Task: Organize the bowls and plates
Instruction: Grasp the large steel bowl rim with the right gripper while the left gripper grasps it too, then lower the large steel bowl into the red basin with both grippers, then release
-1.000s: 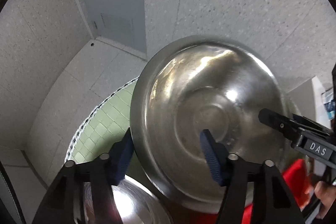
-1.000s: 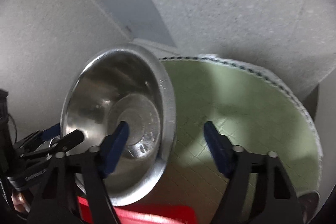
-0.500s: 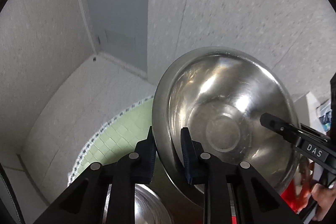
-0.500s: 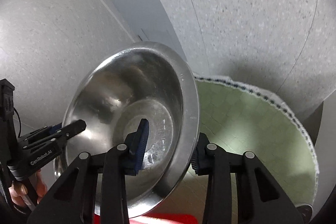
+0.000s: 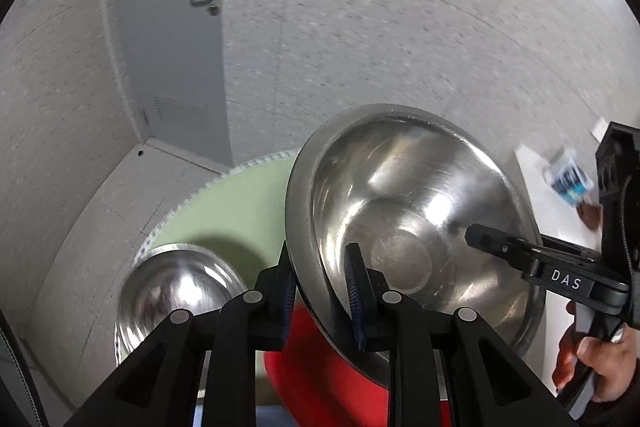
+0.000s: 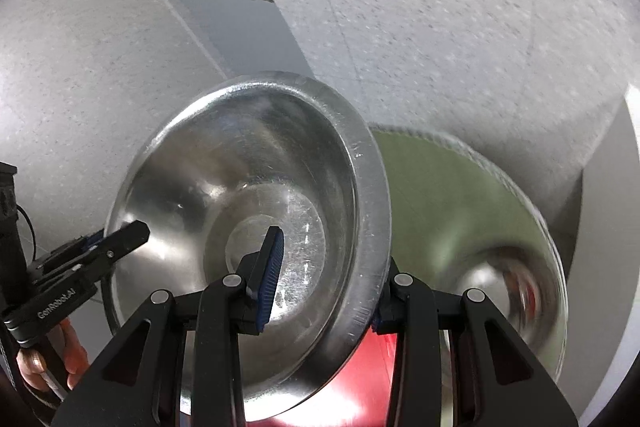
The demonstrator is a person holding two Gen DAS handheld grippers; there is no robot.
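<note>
My left gripper [image 5: 320, 287] is matte black with ribbed blue pads and round silver screws. At three o'clock my right gripper [image 5: 476, 241] reads "DAS" in white. In the right view, the left one's side reads "GenRobot.AI".

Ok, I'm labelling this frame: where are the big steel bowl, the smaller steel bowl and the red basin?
big steel bowl [image 5: 400, 259]: left wrist view, inner base.
smaller steel bowl [image 5: 180, 287]: left wrist view, shiny inside.
red basin [image 5: 320, 379]: left wrist view, red surface below the big bowl.
</note>
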